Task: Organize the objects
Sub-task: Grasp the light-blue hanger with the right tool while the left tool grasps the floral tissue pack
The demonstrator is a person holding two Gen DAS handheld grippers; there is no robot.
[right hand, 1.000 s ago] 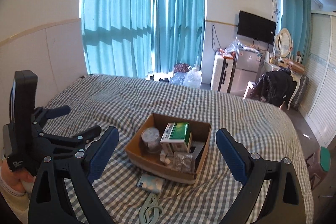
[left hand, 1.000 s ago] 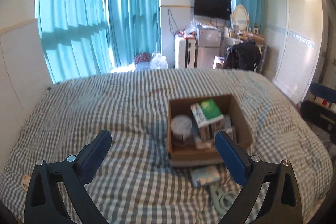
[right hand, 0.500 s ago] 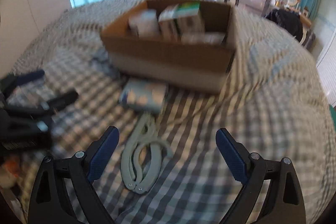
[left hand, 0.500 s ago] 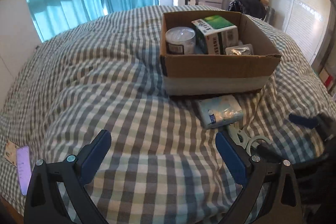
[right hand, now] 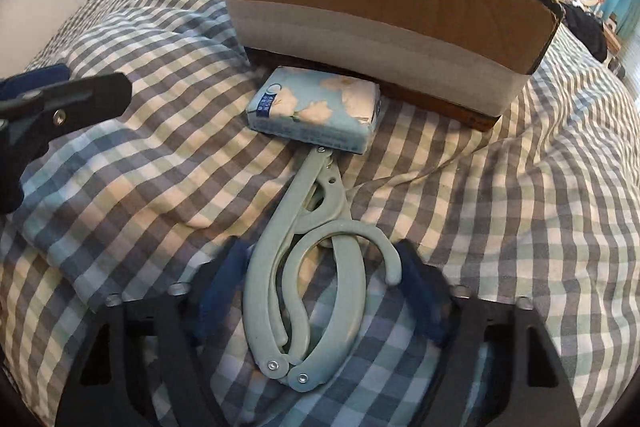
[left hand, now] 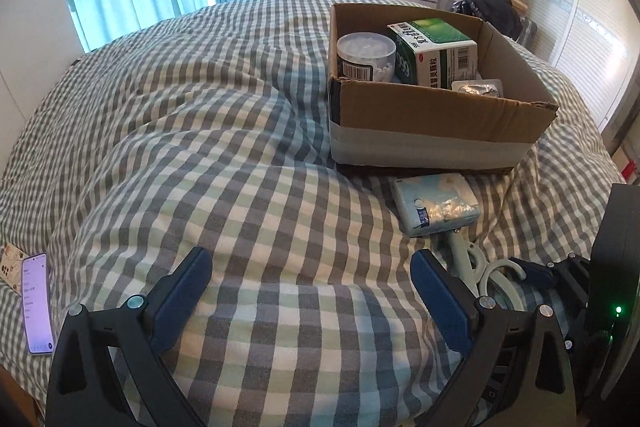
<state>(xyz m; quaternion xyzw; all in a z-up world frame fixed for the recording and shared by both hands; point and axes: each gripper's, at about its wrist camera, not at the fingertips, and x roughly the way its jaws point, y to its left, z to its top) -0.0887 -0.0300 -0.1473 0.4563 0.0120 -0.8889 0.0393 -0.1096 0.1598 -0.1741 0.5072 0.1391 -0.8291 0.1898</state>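
Bedspread (right hand: 520, 227) scene: right gripper (right hand: 324, 283) closing around folded hanger (right hand: 308, 287), pads not yet pressing; left gripper (left hand: 310, 291) wide apart at nine o'clock. Curved plastic may slip sideways.

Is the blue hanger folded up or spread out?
Folded up. The hanger lies on the bed with both arms swung together beside its hook, pivots meeting at one end.

You have a bed (left hand: 224, 163) under a grey, white and green checked cover, puffed and creased. On it sits an open cardboard box (left hand: 432, 123). Just in front of the box lies a pale blue tissue pack (right hand: 316, 109), and a folded pale blue hanger (right hand: 308, 267) touches that pack. A phone (left hand: 37, 303) lies at the bed's left edge.
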